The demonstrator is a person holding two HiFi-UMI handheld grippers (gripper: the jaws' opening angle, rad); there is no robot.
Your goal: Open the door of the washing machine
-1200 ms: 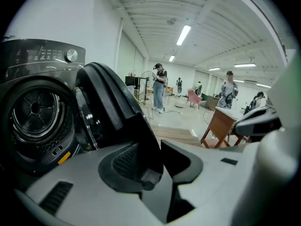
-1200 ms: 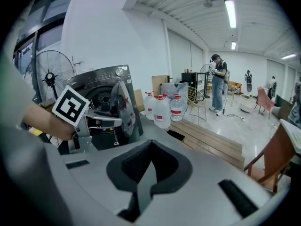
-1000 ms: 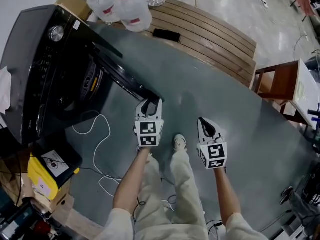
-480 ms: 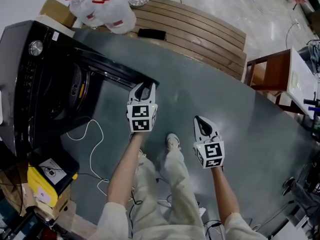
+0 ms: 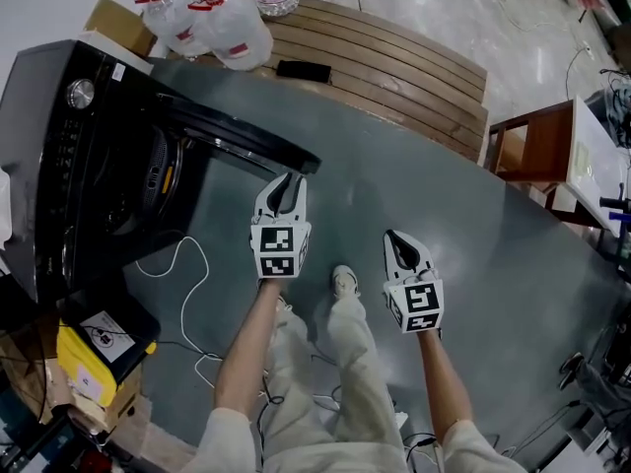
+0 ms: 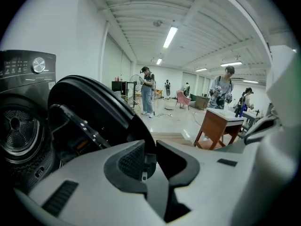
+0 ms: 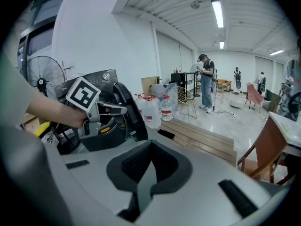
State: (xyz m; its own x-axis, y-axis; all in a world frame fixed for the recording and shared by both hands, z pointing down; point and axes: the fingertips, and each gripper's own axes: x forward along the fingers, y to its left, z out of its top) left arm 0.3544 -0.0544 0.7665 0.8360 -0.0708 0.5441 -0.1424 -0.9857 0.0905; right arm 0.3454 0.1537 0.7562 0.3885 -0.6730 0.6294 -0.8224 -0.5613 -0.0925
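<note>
The left gripper (image 5: pixel 285 181) had come off the door (image 5: pixel 242 136). A second before, its tips sat on the door's free edge; now they hung just short of that edge, apart from it. Its jaws had just been closing and stood narrow, with a slim gap and nothing pinched between the pads. In the left gripper view the door's dark round rim curved past just beyond the left jaw's tip. The right gripper (image 5: pixel 398 239) was much where it had been, its jaws together on nothing, well to the right of the door.

The door stood swung out from the front of the black washing machine (image 5: pixel 59 156), hinged on the far side. Its free edge pointed toward the left gripper, and the drum opening (image 5: pixel 158 170) was uncovered behind it.

The person stood on a grey floor mat (image 5: pixel 434 195). A white cable (image 5: pixel 192 294) looped across it near the machine's foot, beside a yellow box (image 5: pixel 84 358). Beyond the mat lay a slatted wooden platform (image 5: pixel 404 62) with a small black object (image 5: pixel 303 70) on it, and large water bottles (image 5: pixel 232 28) stood at its left end. A brown wooden table (image 5: pixel 542 161) stood to the right. The left gripper view showed a long, bright hall with several people (image 6: pixel 146 91) standing far off.
</note>
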